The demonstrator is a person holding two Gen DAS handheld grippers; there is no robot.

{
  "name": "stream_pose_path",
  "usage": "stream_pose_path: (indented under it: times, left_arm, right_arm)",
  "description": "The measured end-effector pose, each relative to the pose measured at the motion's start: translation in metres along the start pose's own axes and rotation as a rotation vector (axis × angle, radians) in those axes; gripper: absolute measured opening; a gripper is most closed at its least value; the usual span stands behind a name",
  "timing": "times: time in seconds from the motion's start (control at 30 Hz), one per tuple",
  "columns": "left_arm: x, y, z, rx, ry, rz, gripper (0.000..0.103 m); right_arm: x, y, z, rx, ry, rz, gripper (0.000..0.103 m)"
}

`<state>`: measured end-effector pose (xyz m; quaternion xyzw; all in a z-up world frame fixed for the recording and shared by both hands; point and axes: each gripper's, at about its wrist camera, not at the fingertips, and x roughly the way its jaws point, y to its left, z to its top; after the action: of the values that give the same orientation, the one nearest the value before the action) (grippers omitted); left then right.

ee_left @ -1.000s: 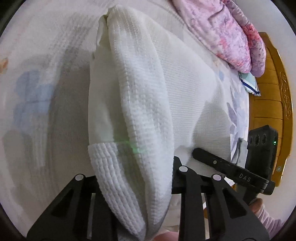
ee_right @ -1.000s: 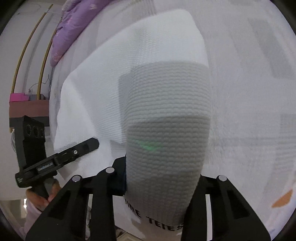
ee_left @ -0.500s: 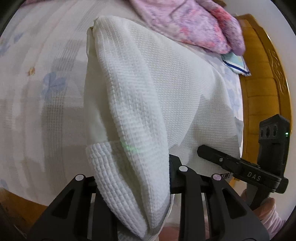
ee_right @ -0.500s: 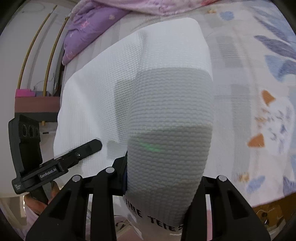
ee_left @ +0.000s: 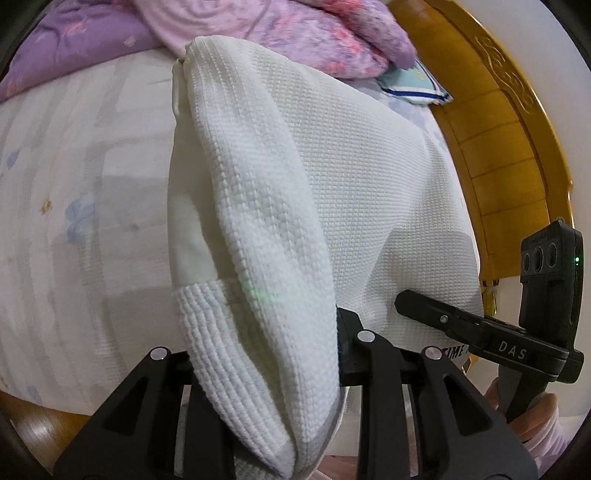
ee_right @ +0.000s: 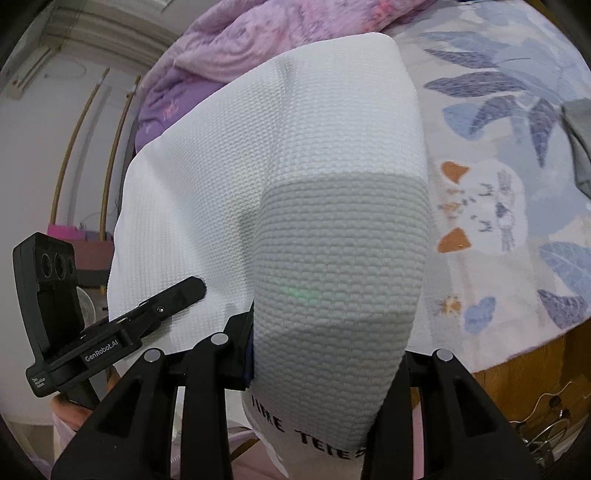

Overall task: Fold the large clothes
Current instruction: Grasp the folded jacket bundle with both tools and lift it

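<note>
A large white waffle-knit garment [ee_left: 332, 192] hangs lifted over the bed, its far end trailing toward the pillows. My left gripper [ee_left: 266, 369] is shut on a bunched ribbed edge of it [ee_left: 236, 332]. My right gripper [ee_right: 325, 354] is shut on another thick fold of the same garment [ee_right: 343, 258], with black lettering on the cloth below the jaws. Each gripper shows in the other's view: the right one [ee_left: 480, 325] at the lower right, the left one [ee_right: 122, 321] at the lower left. The cloth hides the fingertips.
The bed sheet [ee_right: 498, 184] has blue leaf and orange prints. A purple and pink quilt [ee_left: 258, 33] is piled at the head end by a wooden headboard [ee_left: 509, 155]. A small blue-trimmed pillow [ee_left: 410, 85] lies beside it. Wooden floor [ee_right: 517, 369] shows past the bed edge.
Both grippers have risen with the garment held, lifting it off the bed. More of the quilt, headboard and bed edge has come into view.
</note>
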<state>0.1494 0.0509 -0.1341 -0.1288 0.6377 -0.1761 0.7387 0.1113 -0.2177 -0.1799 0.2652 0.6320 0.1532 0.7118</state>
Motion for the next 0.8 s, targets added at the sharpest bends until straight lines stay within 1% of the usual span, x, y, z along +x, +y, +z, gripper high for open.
stream_pose_path:
  times: [0.07, 0.17, 0.27, 0.33, 0.37, 0.4, 0.47, 0.5, 0.53, 0.57, 0.63, 0.67, 0.77, 0.8]
  left_arm:
    - [0.006, -0.024, 0.000, 0.023, -0.002, 0.001, 0.026]
    - [0.025, -0.068, 0.003, 0.049, 0.000, 0.000, 0.026]
    - [0.045, -0.108, 0.005, 0.055, -0.001, 0.019, 0.026]
    - [0.065, -0.143, 0.008, 0.055, 0.001, 0.033, 0.026]
    - [0.077, -0.164, 0.010, 0.038, 0.008, 0.025, 0.026]
    - [0.085, -0.176, 0.012, 0.031, 0.014, 0.020, 0.026]
    - [0.104, -0.210, 0.017, 0.043, 0.022, 0.014, 0.026]
    - [0.118, -0.233, 0.020, 0.051, 0.026, 0.005, 0.026]
    - [0.129, -0.247, 0.024, 0.050, 0.032, -0.004, 0.026]
    - [0.142, -0.266, 0.028, 0.047, 0.042, -0.016, 0.026]
    - [0.165, -0.293, 0.037, 0.042, 0.061, -0.035, 0.026]
    - [0.182, -0.313, 0.043, 0.048, 0.072, -0.046, 0.026]
    - [0.227, -0.361, 0.059, 0.081, 0.084, -0.079, 0.026]
    - [0.241, -0.374, 0.064, 0.084, 0.087, -0.088, 0.026]
  right_arm:
    - [-0.017, -0.013, 0.000, 0.010, -0.017, 0.007, 0.033]
    - [-0.044, -0.052, 0.005, 0.009, -0.044, 0.016, 0.033]
    - [-0.069, -0.091, 0.016, -0.001, -0.046, 0.026, 0.033]
    - [-0.085, -0.117, 0.026, -0.006, -0.037, 0.027, 0.033]
    - [-0.094, -0.131, 0.031, -0.003, -0.033, 0.026, 0.033]
    - [-0.106, -0.149, 0.038, -0.004, -0.027, 0.022, 0.033]
    - [-0.130, -0.184, 0.053, -0.013, -0.019, 0.012, 0.033]
    - [-0.140, -0.200, 0.059, -0.007, -0.017, 0.008, 0.033]
    - [-0.150, -0.213, 0.065, -0.003, -0.015, 0.001, 0.033]
    - [-0.157, -0.225, 0.070, -0.005, -0.013, -0.009, 0.033]
    - [-0.178, -0.259, 0.087, 0.000, -0.007, -0.038, 0.033]
    - [-0.183, -0.272, 0.093, 0.004, -0.006, -0.048, 0.033]
    - [-0.207, -0.328, 0.123, 0.018, -0.006, -0.093, 0.033]
    - [-0.212, -0.341, 0.129, 0.016, -0.004, -0.104, 0.033]
